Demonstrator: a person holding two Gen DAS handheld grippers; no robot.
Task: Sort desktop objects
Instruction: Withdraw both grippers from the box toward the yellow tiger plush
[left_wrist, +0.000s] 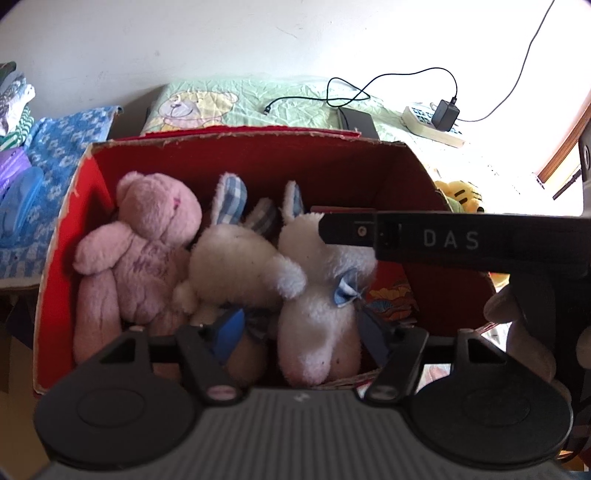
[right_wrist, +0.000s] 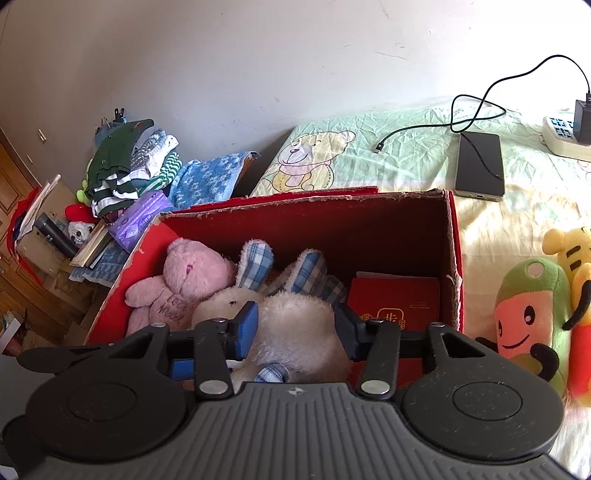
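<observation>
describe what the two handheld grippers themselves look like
Both the left gripper and the right gripper are black plastic: ribbed grey base, two round black discs, silver-riveted linkage arms, blue finger pads. A black bar shows white letters "DAS".

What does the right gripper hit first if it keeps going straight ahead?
Most likely the white plush rabbit: it already sits between the open fingers of the right gripper, inside the red box. Whether the pads touch it is unclear.

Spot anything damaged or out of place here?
The red box has a ragged, torn top rim. Two plush toys, green and yellow, lie outside it on the sheet, unsorted.
</observation>
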